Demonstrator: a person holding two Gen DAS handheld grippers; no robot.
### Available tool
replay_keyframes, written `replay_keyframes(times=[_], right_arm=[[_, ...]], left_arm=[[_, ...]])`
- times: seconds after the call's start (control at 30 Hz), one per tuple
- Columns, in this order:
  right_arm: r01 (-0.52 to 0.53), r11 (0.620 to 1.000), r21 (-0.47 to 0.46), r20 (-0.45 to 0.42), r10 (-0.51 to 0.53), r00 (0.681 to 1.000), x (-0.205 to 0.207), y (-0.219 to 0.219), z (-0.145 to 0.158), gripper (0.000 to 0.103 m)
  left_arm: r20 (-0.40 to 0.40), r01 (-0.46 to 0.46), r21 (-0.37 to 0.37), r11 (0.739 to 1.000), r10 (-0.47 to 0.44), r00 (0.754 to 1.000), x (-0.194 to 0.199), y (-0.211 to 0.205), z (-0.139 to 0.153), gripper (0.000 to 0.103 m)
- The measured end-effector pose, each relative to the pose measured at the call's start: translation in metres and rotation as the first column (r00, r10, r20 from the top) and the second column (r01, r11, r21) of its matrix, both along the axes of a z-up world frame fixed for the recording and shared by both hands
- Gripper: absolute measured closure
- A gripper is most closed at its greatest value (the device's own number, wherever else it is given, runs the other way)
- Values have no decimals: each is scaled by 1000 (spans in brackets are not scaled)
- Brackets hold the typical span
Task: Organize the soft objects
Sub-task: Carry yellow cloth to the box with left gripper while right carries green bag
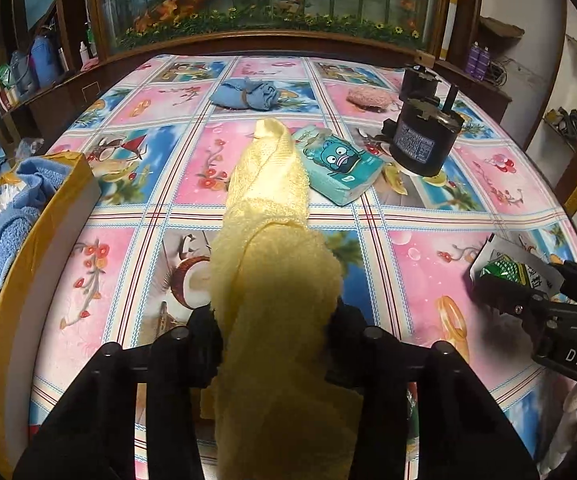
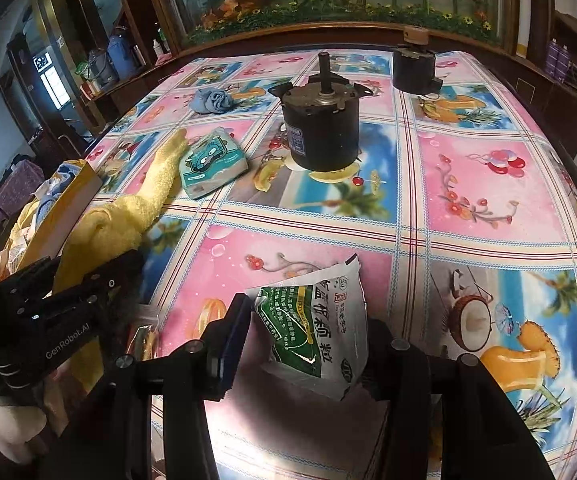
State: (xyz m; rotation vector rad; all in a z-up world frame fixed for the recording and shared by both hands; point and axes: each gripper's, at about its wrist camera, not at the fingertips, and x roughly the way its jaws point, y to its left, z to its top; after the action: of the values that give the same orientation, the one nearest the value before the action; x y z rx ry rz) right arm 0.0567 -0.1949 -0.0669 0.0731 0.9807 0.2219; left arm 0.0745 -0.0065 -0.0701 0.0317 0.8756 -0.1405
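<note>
Tools [image 1: 274, 344] [image 2: 304, 344] clamp yellow towel [image 1: 264, 208] and green-white packet [image 2: 320, 324].

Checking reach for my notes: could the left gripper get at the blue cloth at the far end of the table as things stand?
Probably not yet: the left gripper is shut on the yellow towel; the path to the blue cloth looks open.

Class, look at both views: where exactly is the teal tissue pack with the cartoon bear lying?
The teal tissue pack with the cartoon bear lies on the patterned tablecloth, between the long yellow towel and the black cylindrical motor.
</note>
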Motion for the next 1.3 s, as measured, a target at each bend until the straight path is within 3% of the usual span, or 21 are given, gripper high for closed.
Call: replay_keyframes(times=[0.83, 1.3], right_arm=[[23, 998, 60, 67, -27, 997, -34, -7, 33, 54], [-36, 994, 100, 139, 22, 990, -58, 12, 67, 54]], left_arm=[[99, 1, -147, 989, 14, 995, -56, 25, 51, 64], [184, -31, -218, 975, 72, 980, -97, 69, 95, 64]])
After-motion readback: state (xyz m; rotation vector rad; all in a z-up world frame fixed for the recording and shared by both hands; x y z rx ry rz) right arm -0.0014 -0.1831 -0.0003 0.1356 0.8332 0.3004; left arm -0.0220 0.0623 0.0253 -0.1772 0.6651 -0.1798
